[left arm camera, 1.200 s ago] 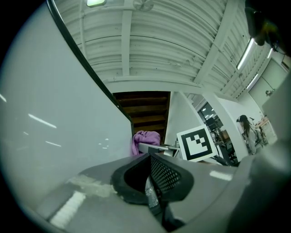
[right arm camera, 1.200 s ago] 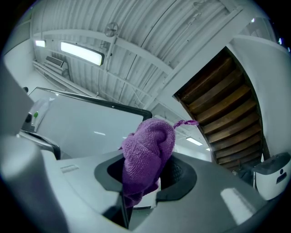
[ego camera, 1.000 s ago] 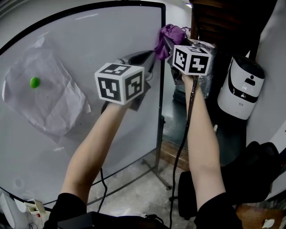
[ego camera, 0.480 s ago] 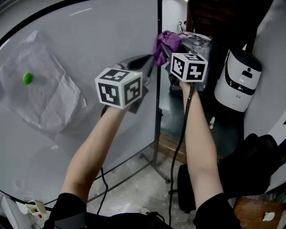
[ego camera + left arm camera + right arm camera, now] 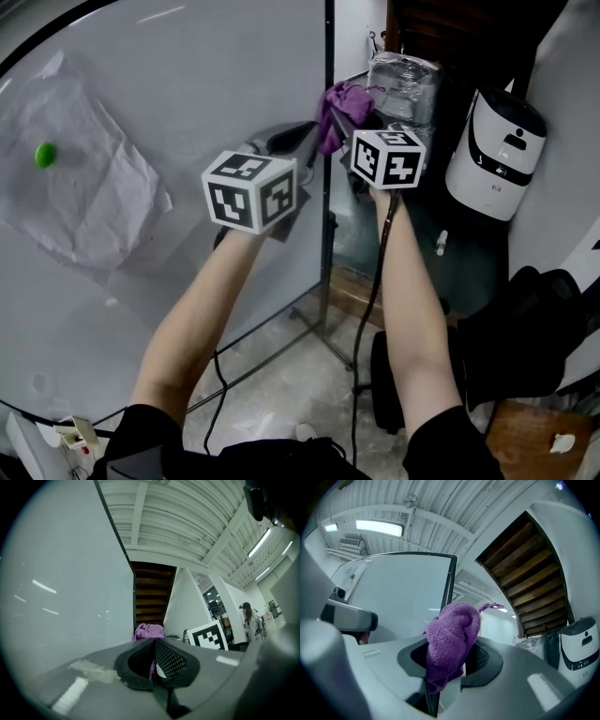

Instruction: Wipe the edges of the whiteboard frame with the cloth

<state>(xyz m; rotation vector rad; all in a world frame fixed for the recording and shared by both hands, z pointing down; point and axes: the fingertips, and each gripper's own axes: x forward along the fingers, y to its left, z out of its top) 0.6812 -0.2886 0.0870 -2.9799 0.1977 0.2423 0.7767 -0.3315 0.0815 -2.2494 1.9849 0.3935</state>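
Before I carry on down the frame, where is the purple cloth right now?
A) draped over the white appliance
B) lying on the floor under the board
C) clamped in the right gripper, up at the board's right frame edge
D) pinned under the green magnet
C: the right gripper view shows the purple cloth bunched between the jaws of the right gripper, and the head view has it by the whiteboard frame.

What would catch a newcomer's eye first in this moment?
The purple cloth stands out, bunched in the right gripper and held up at the black right edge of the whiteboard frame. Next come the crumpled paper under a green magnet on the board's left, and the left gripper, shut and empty, beside the cloth.
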